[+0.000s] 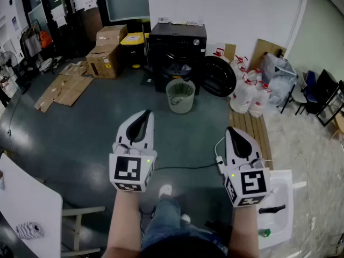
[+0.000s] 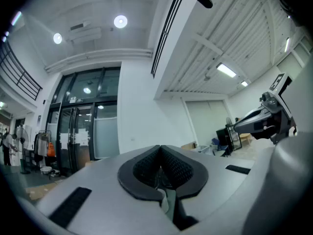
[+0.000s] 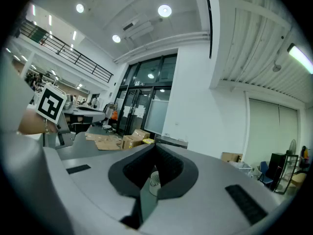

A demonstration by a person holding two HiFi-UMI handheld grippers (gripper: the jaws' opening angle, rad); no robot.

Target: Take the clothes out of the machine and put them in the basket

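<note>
1. The left gripper and the right gripper are held out level over the floor, side by side. The jaws of each are pressed together, and nothing is pinched between them.
2. The black machine is seen straight ahead and well apart from both grippers. Its round door is swung open to the right.
3. Clothes can be faintly made out in the drum opening. How many there are cannot be told.
4. The basket is stood just in front of the opening, between the grippers and the machine.
5. The opening lies slightly nearer the left gripper's line, so that gripper is judged better placed to reach in. Both jaws must be spread first.
</note>
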